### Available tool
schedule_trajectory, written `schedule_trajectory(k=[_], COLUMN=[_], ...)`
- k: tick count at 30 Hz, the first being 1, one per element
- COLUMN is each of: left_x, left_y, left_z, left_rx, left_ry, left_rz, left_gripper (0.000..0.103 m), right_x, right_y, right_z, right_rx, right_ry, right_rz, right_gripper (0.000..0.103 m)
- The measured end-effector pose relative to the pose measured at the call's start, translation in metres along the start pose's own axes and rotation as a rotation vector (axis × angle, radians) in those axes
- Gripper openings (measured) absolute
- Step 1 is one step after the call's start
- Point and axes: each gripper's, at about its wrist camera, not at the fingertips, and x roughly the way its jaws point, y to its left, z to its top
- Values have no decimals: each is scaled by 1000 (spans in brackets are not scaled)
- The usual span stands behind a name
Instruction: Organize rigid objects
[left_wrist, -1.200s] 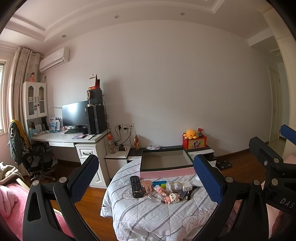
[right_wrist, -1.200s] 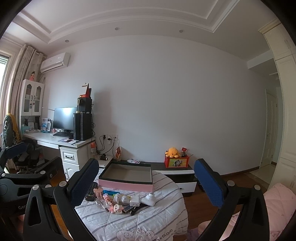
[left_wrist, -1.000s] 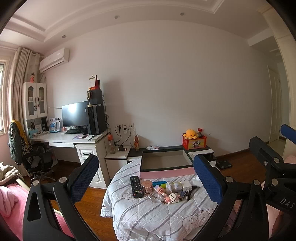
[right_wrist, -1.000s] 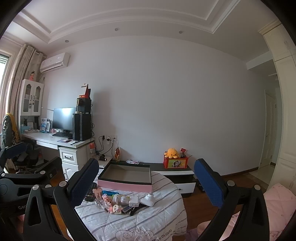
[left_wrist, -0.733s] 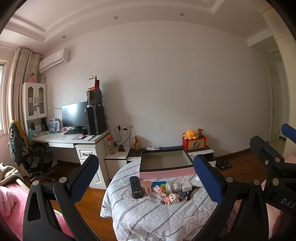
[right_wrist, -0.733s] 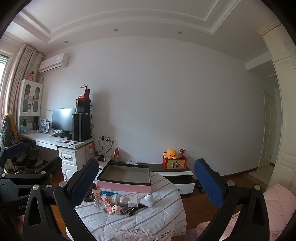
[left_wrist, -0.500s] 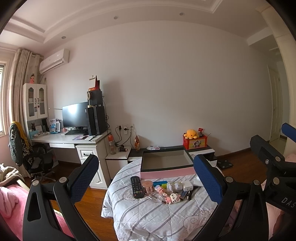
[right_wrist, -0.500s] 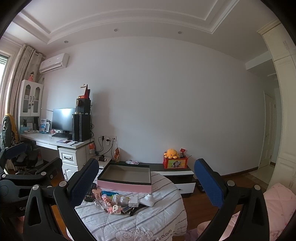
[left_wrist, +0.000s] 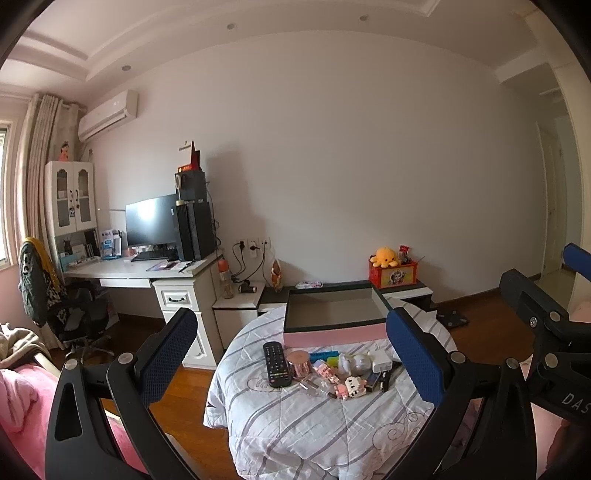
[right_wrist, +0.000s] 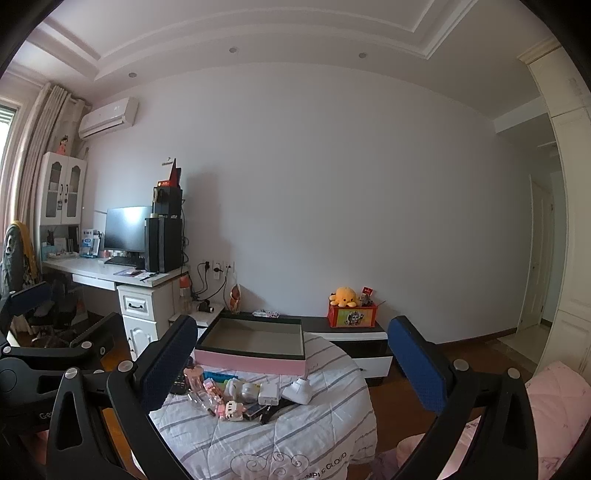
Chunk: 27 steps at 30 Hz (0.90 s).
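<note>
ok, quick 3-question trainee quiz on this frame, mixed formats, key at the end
1. True or false: the pink box on the round table already holds several items.
2. Multiple choice: which item lies furthest left in the row in front of the box, in the left wrist view? A) white charger B) black remote control C) toy-block figure
3. Fill in: the left hand-held gripper and right hand-held gripper are both ____ and hold nothing.

Key:
1. False; the box interior looks empty.
2. B; the black remote control lies left of the rose-gold cylinder.
3. open
</note>
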Motion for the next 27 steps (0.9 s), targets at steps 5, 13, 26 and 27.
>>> schedule_trajectory(k=[5, 13, 26, 27], left_x=[13, 49, 138, 144], left_y=[-1, -4, -13, -14], left_z=[-8, -28, -81, -86], left_rx=[3, 4, -6, -7], left_ry=[24, 94, 243, 254], left_rz=[8, 11, -9, -20], left_gripper=[103, 103, 103, 103], right_x=[11, 39, 124, 129], right_y=[2, 5, 2, 2], right_z=[-5, -22, -85, -91], right_rx=[-4, -16, 6, 5], right_ry=[26, 89, 266, 278], right_rz=[4, 11, 58, 59], right_gripper=[103, 103, 103, 103])
